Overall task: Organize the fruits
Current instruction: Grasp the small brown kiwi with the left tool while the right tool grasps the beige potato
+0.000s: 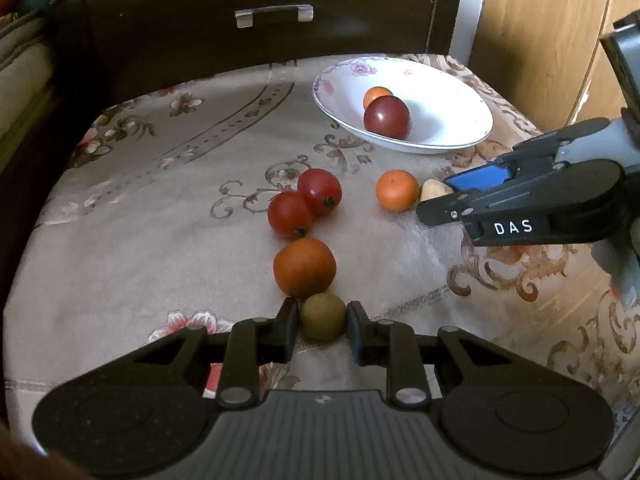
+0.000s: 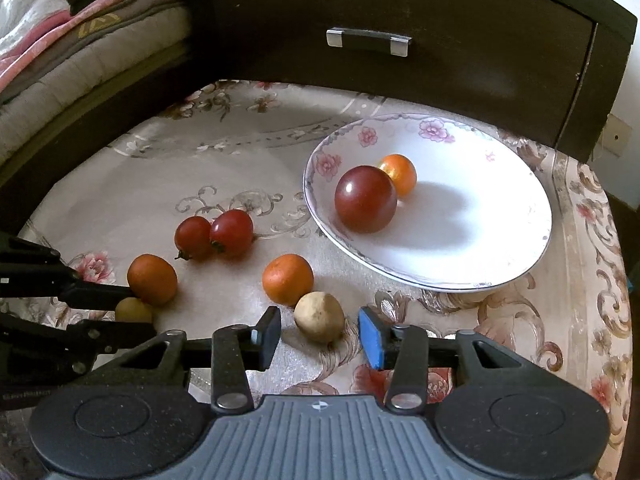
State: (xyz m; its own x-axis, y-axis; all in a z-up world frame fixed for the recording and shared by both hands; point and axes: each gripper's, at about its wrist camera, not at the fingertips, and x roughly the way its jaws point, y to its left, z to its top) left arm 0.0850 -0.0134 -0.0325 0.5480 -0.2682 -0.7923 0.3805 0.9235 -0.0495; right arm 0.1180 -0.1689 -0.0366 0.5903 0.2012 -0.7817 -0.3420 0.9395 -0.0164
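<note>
My left gripper (image 1: pixel 322 320) is shut on a small greenish-brown fruit (image 1: pixel 323 314), which rests on the patterned tablecloth against a larger orange fruit (image 1: pixel 304 267). My right gripper (image 2: pixel 320 338) stands open around a pale brown fruit (image 2: pixel 320 322), with a gap at each pad. Another orange fruit (image 2: pixel 287 279) touches that pale one. Two red tomatoes (image 1: pixel 319 190) lie side by side mid-table. The white floral plate (image 2: pixel 480 220) holds a dark red fruit (image 2: pixel 365 199) and a small orange one (image 2: pixel 400 172).
A dark wooden drawer cabinet (image 2: pixel 400 40) with a metal handle backs the table. Folded bedding (image 2: pixel 60 40) lies to the left beyond the table's edge. A light wooden door (image 1: pixel 540 40) stands at the right.
</note>
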